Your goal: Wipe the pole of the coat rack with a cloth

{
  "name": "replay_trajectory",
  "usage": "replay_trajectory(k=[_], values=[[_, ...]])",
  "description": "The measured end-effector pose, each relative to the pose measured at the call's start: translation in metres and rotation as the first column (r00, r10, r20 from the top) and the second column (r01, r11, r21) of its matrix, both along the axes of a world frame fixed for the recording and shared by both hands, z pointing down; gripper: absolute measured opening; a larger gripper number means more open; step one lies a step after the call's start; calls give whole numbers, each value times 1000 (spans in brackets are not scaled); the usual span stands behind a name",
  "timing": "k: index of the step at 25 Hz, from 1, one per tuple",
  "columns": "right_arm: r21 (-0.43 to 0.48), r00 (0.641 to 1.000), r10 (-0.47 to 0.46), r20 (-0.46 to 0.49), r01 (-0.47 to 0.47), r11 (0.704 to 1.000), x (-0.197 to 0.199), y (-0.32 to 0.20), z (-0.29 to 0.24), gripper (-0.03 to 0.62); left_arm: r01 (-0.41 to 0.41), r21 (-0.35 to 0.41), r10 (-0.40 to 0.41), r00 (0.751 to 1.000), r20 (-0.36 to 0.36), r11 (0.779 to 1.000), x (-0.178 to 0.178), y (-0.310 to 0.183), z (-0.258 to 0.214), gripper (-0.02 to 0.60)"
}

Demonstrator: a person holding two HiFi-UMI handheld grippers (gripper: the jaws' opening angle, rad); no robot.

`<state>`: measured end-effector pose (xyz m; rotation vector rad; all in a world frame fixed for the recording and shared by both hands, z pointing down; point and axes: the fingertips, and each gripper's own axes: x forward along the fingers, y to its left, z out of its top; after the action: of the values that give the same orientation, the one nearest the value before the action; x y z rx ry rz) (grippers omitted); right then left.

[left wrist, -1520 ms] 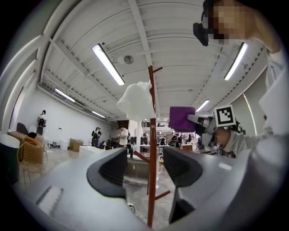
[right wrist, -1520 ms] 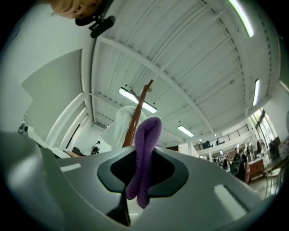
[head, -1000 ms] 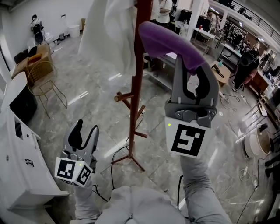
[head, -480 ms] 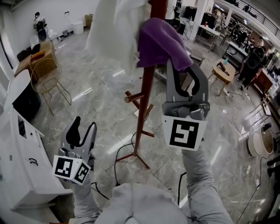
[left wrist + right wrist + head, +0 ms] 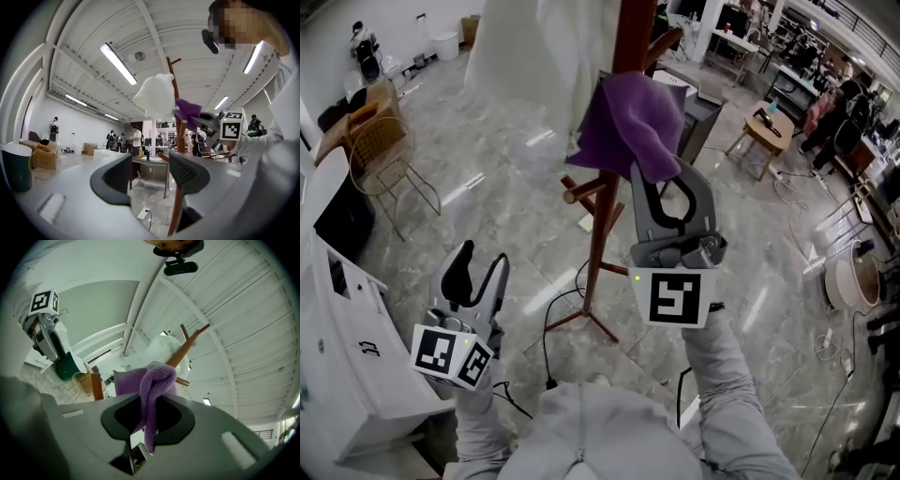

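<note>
Right claw is raised, jaws closed on a purple cloth. In the right gripper view the right claw pinches a rolled fold of the cloth, and a tail hangs down through the jaws. The rest of the cloth bunches above the claw tips and lies against the brown pole of the coat rack. That is on the upper part, above the short lower pegs. A white garment hangs on the rack just left of the cloth, higher up.

Left claw is held low at the person's left, well apart from the rack. Its jaws stand wide apart with nothing between them. In the left gripper view the left claw points toward the rack. There the pole runs behind the right jaw, not inside the gap, and the garment and cloth show up top.

Rack feet stand on the glossy marble floor. A black cable trails near the base. A wire chair is far left.
</note>
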<state>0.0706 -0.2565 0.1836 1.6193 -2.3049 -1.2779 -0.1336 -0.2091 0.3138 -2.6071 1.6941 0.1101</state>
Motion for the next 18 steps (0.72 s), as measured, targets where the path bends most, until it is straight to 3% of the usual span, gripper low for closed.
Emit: replay_trajectory(k=[8, 18], values=[[-141, 1000, 10, 16, -8, 990, -4, -1, 53, 54, -15, -30, 15, 1000, 1, 999, 0, 2, 8, 267], [-303, 994, 62, 89, -32, 952, 1, 0, 118, 54, -14, -57, 14, 1000, 5, 998, -3, 12, 19, 267]])
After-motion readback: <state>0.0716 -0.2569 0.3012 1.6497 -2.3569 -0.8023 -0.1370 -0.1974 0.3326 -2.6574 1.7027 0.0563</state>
